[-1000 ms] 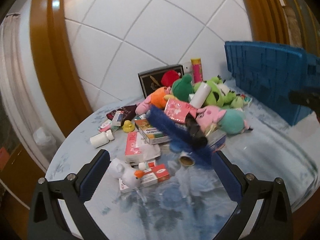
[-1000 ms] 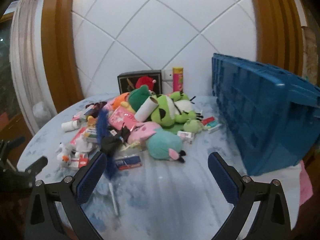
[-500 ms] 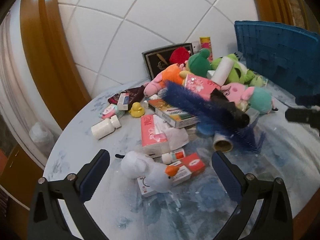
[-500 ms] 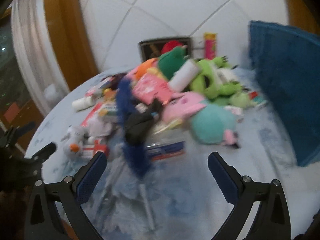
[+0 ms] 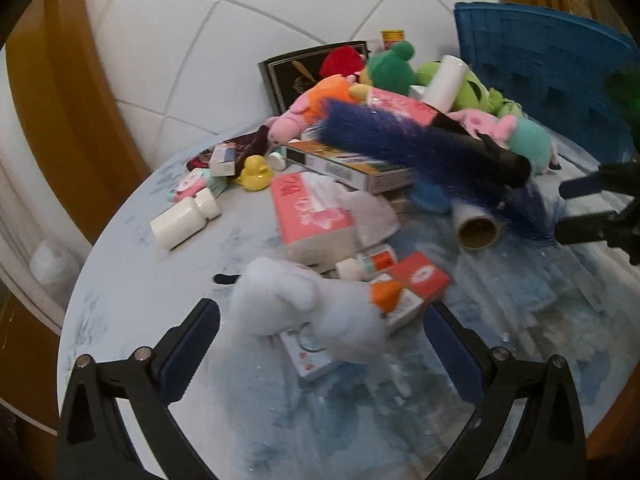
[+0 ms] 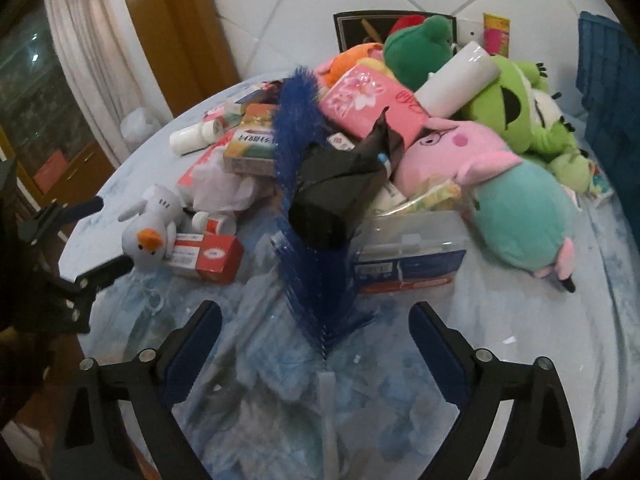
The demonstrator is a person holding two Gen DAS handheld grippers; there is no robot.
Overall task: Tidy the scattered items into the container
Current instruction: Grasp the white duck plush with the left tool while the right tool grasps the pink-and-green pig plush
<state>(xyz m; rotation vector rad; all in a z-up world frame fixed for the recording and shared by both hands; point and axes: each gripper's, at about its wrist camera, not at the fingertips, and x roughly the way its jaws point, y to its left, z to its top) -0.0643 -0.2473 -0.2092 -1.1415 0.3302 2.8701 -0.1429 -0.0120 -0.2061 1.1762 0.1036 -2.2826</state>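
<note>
Blue bristle brush (image 6: 308, 184) between the spread, empty jaws of right gripper (image 6: 316, 344), long axis 6 to 12 o'clock, clear handle nearest. White snowman plush (image 5: 304, 312) between left gripper (image 5: 320, 344) jaws, likewise released. Beyond: toy pile on round blue-mottled table (image 6: 520, 340); blue crate (image 5: 552, 68) at 2 o'clock; white tiled wall (image 5: 224, 40).

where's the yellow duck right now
In the left wrist view, the yellow duck sits at the pile's left edge, between the white bottle and the pink tissue pack.
</note>
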